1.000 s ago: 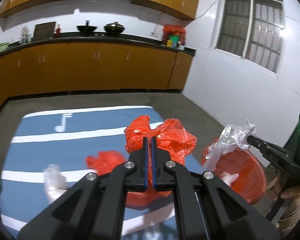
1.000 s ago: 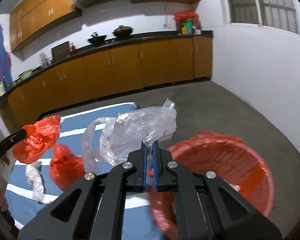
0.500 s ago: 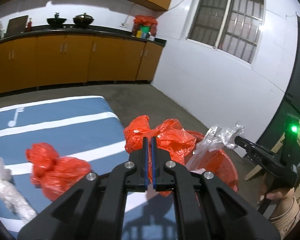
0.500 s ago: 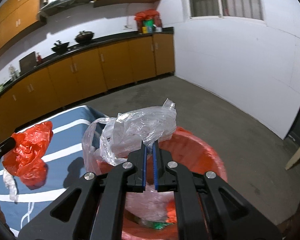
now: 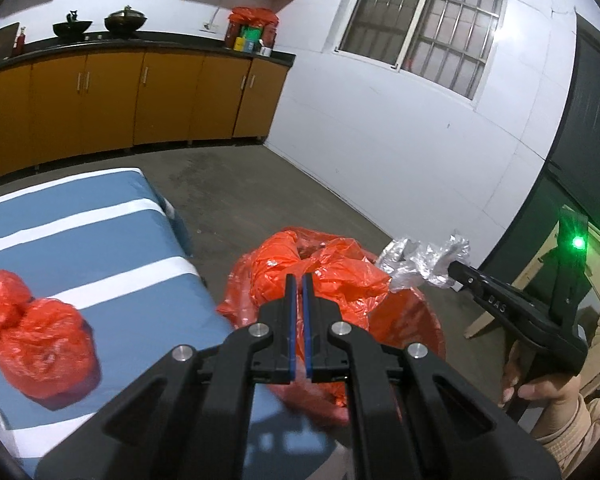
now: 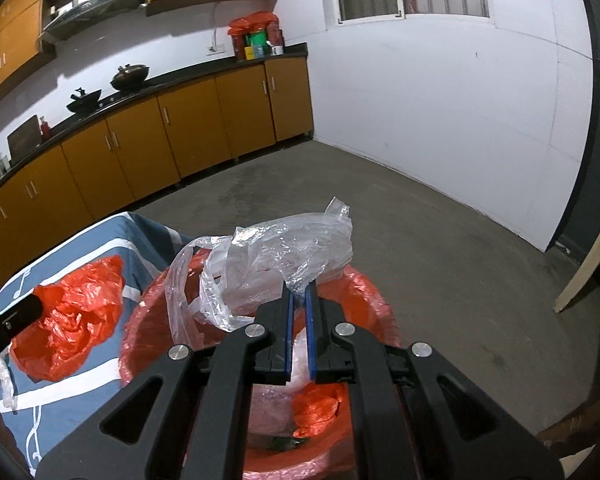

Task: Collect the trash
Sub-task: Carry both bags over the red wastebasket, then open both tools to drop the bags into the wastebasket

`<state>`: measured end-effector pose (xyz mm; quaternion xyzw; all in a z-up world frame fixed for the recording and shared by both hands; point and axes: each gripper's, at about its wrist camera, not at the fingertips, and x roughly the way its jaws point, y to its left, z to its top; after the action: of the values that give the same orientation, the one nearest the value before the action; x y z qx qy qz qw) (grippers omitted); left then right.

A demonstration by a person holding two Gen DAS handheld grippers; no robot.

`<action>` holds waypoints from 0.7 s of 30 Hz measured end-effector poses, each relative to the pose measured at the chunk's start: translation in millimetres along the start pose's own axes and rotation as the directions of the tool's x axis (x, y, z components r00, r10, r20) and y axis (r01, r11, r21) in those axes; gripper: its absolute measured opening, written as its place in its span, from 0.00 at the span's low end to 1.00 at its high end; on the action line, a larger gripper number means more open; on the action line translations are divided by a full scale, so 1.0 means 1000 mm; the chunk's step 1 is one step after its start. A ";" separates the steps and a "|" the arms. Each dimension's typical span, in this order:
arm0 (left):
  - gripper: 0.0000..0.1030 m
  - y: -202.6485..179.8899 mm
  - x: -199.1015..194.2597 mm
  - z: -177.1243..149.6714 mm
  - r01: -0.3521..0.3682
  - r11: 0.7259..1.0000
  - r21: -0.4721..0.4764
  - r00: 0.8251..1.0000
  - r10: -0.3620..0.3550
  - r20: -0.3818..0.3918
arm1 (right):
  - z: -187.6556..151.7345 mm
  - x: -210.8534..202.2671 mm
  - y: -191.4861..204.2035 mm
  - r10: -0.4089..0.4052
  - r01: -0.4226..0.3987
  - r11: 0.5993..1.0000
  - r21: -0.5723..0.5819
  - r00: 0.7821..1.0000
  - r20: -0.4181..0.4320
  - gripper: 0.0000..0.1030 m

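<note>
The left gripper is clenched on a crumpled red bag, and the right gripper is clenched on a clear bag. Both bags hang over or just beside the red-lined bin, which stands on the floor against the corner of the blue striped table. The clear bag sits above the bin's mouth; the red one looks to be at its rim, partly over the table edge.

Both bags are thin film: nearly weightless, soft and floppy. They will likely cling to the pads and drift rather than drop cleanly (a small shake after letting go may help). A pinch on a bunched fold, as now, should hold best, since a single slick layer could slide out.

A knotted red bundle lies on the table, well apart from the bin. A scrap of clear plastic also lies on the table, near the edge of the right wrist view. The bin already holds clear and red plastic. Nothing blocks its mouth, though the two grippers are close enough together to crowd each other. Cabinets and a white wall stand well clear.
</note>
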<state>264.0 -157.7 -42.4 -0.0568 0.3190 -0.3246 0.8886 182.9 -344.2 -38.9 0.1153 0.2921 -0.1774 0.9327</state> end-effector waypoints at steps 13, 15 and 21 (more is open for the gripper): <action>0.18 -0.007 0.028 -0.011 0.029 1.000 -0.012 0.997 -0.029 -0.067 | -0.003 -0.002 -0.013 0.020 -0.020 1.000 0.019 1.000 -0.001 0.26; 0.19 -0.004 0.028 -0.013 0.015 1.000 -0.016 0.997 -0.016 -0.074 | -0.003 -0.003 -0.013 0.018 -0.018 1.000 0.018 1.000 -0.001 0.26; 0.27 0.011 0.017 -0.017 -0.057 0.998 -0.027 0.997 0.055 -0.062 | -0.001 -0.004 -0.008 0.018 -0.018 1.000 0.014 1.000 0.003 0.34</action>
<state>269.6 -157.8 -68.4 -0.0506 0.3520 -0.2966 0.8863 176.3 -350.0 -38.7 0.1245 0.2885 -0.1711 0.9338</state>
